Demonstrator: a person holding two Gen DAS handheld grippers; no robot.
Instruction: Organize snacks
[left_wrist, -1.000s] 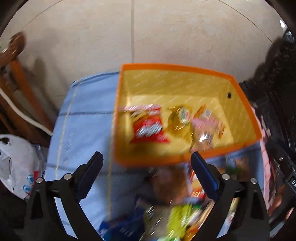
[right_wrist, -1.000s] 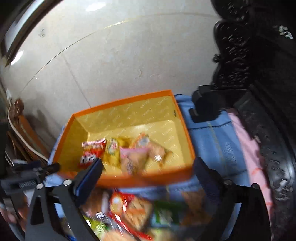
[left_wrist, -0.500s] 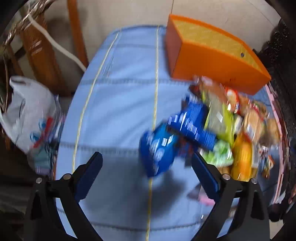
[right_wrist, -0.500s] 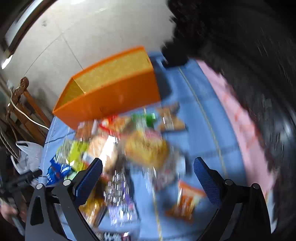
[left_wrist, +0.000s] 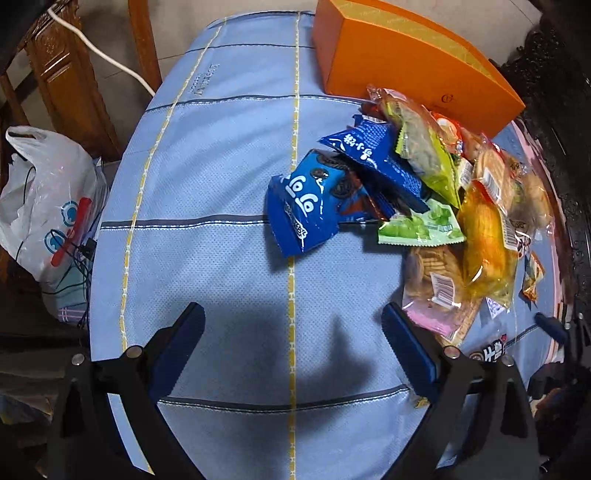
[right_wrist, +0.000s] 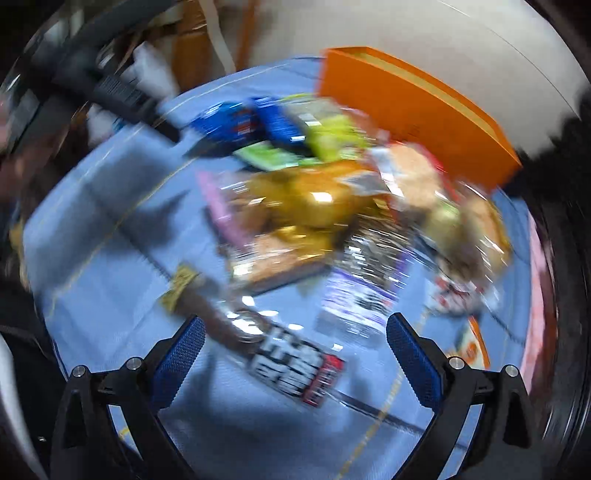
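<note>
Left gripper (left_wrist: 291, 334): jaws spread wide, nothing between them; hovers over bare blue tablecloth (left_wrist: 207, 177) near the table's near edge.
Right gripper (right_wrist: 295, 339): jaws released and empty; view heavily motion-blurred. A black-and-red packet (right_wrist: 295, 365) lies on the cloth just ahead of the fingers.
Snack pile (left_wrist: 436, 184): heaped on the right half of the table, packets overlapping one another.
Blue cookie packet (left_wrist: 306, 206): leftmost item of the pile, lying across the cloth's yellow centre stripe.
Second blue packet (left_wrist: 373, 155): rests partly on the first.
Green packets (left_wrist: 424, 155): stacked against the blue ones, toward the right edge.
Yellow bag (left_wrist: 484, 236): on top of clear-wrapped biscuit packs (left_wrist: 436, 280) near the right edge.
Orange box (left_wrist: 413, 66): at the far right corner; its near wall touches the back of the pile. Its contents are hidden from both views.
Surroundings: white plastic bag (left_wrist: 48, 206) beside the left edge, below table level; carved wooden chair (left_wrist: 70, 74) beyond the far left corner with a white cable (left_wrist: 110, 62) across it; dark carved furniture (left_wrist: 561, 129) along the right edge.
Obstructions: the pile crowds the box's near wall.
</note>
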